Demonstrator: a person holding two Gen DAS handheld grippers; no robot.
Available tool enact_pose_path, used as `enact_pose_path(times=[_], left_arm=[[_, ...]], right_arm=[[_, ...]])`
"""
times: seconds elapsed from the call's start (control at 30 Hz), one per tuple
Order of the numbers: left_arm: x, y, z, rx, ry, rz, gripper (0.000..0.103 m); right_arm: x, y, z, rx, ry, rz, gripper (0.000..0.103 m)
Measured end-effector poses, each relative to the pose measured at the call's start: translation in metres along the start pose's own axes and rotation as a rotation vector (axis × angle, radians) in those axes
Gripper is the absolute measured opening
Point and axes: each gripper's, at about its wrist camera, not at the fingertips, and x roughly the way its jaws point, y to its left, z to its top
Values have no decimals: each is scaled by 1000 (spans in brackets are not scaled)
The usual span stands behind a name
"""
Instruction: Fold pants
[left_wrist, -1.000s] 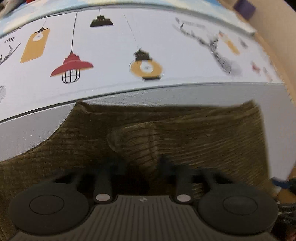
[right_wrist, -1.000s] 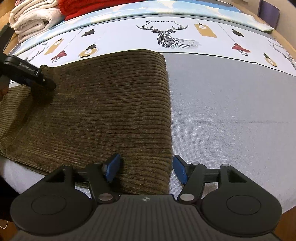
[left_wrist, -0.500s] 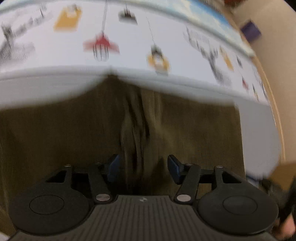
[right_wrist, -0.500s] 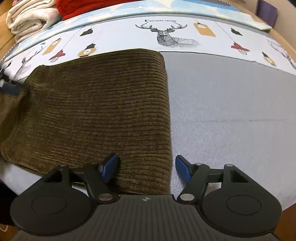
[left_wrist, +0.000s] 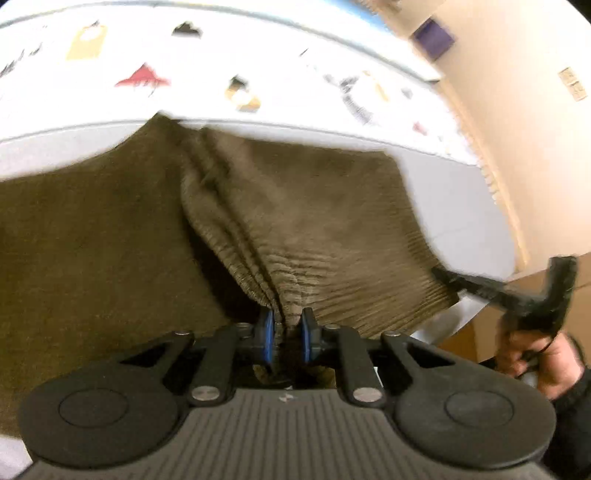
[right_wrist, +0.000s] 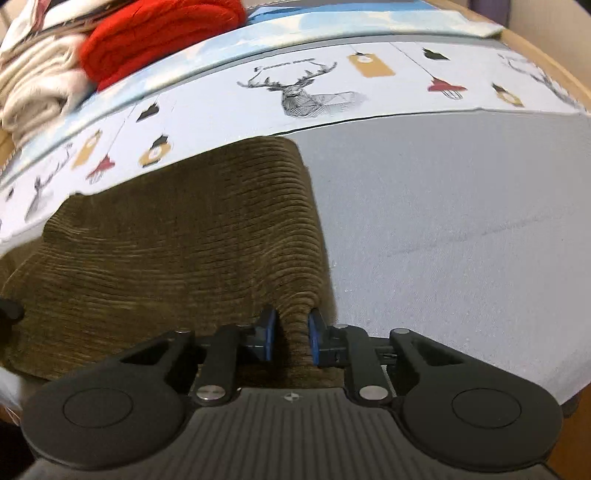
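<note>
Left wrist view: pants (left_wrist: 332, 221), olive-brown ribbed corduroy, on grey cloth (left_wrist: 461, 206); fabric gathers into bunched ridge. Left gripper (left_wrist: 287, 334) jaws just closed, blue pads pinching ridge.

Right wrist view: pants (right_wrist: 184, 240) folded, rounded edge at right. Right gripper (right_wrist: 290, 338) jaws just closed, clamping near edge. Red knit (right_wrist: 155, 33) behind.

Bare grey sheet (right_wrist: 461, 229) right of the pants (right_wrist: 184, 251) offers open passage; stacked red (right_wrist: 159, 33) and cream knitwear (right_wrist: 40, 85) blocks the far-left corner
</note>
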Motion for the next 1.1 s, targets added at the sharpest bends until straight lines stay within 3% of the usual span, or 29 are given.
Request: enact_pose_path(times=[0.07,0.1,0.13,0.17,0.3,0.37,0.47,0.53,0.6,0.7,0.77,0.87,0.97,1.03,1.1], left_arm=[[28,7,-9,8,116,88,23],[36,8,-11,26,135,127,37],[35,6,-8,42,120,147,40],[29,3,-4,55,93,159,40],[-8,-26,-6,248,-133,285,40],[-12,-36,-10,318,-179,249,40],[6,-43,-14,373,-83,158,40],[37,-44,-22,433,82,226,41],[47,-45,-23,453,100,273,48],[28,-45,-4,389,1,251,47],[16,-50,5,398,-94,252,47],[18,-64,19,408,-174,279,47],[25,-74,31,450,-208,303,37],[32,-71,40,457,-213,323,23],[50,-59,50,434,-144,383,20]], right_arm=[[9,-5,-2,10,44,7,21],[15,-6,-5,7,72,-2,24],[18,-6,-6,2,82,-17,31],[18,-5,-5,2,83,-38,39],[0,-1,0,-17,1,-102,42],[-9,7,0,-76,-54,-87,44],[-6,16,-7,-150,-27,-23,49],[13,21,-17,-205,84,-46,50],[18,21,-21,-210,78,-69,59],[5,20,-13,-177,14,-46,59],[-5,23,-14,-185,-47,-14,59],[-7,34,-18,-258,-99,11,59],[2,45,-21,-316,-85,43,59],[12,50,-25,-343,-39,7,60],[26,54,-30,-380,15,-50,60]])
